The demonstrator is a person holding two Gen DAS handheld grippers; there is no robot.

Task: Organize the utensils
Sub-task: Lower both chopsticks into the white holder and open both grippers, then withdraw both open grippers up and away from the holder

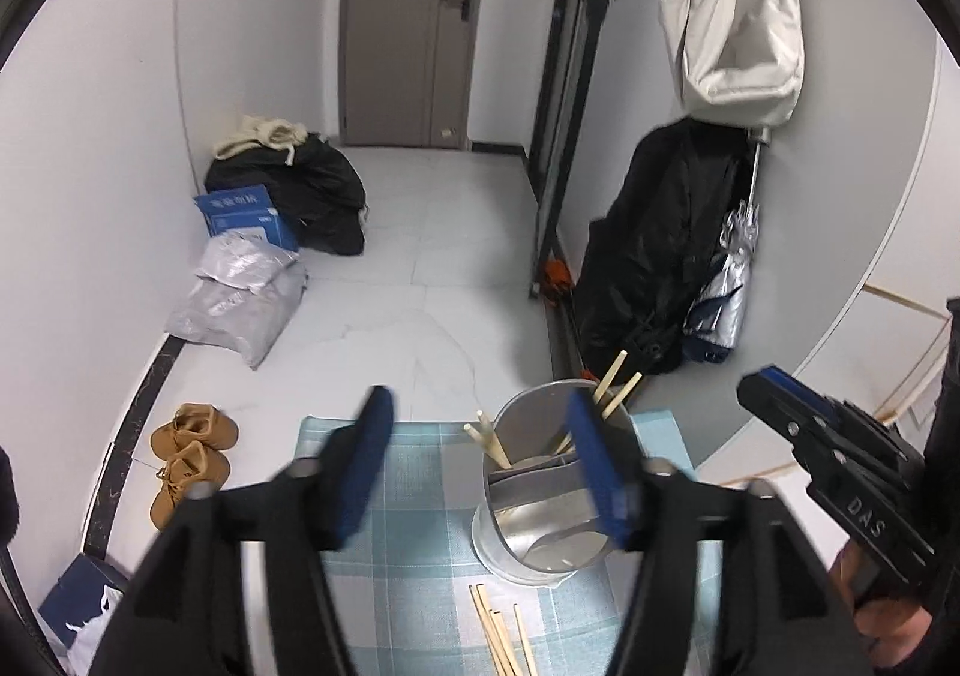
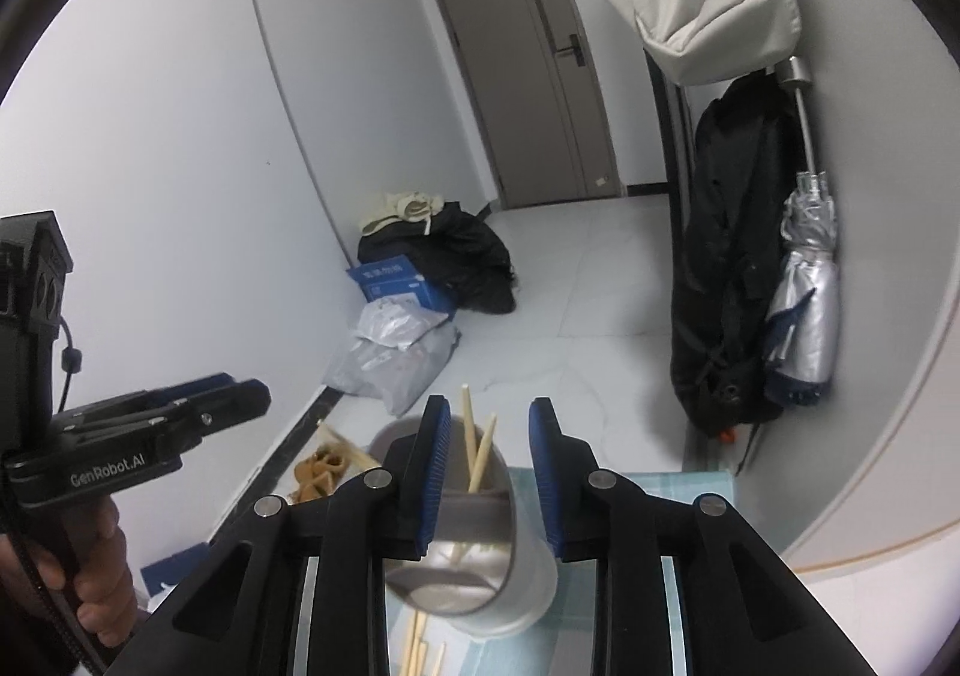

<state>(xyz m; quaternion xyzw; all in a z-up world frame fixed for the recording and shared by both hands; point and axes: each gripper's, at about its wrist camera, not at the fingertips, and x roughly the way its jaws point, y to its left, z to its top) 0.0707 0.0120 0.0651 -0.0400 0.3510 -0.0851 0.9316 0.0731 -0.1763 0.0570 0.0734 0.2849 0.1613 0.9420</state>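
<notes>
- Hovering over the cloth (image 1: pixel 414 472), the left gripper (image 1: pixel 480 466) stands wide with nothing between its pads.
- The right gripper (image 2: pixel 489 472) is narrower, also empty, above the holder (image 2: pixel 480 574).
- The metal holder (image 1: pixel 540 514) stands on the cloth with chopsticks (image 1: pixel 612 382) upright inside.
- Loose chopsticks (image 1: pixel 501 637) lie on the cloth just before the holder.

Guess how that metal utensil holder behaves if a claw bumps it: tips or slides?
The metal utensil holder looks thin-walled and tall, so probably light and tippy. Chopsticks leaning inside raise its weight a little. The checked cloth underneath may bunch rather than let it slide.
</notes>
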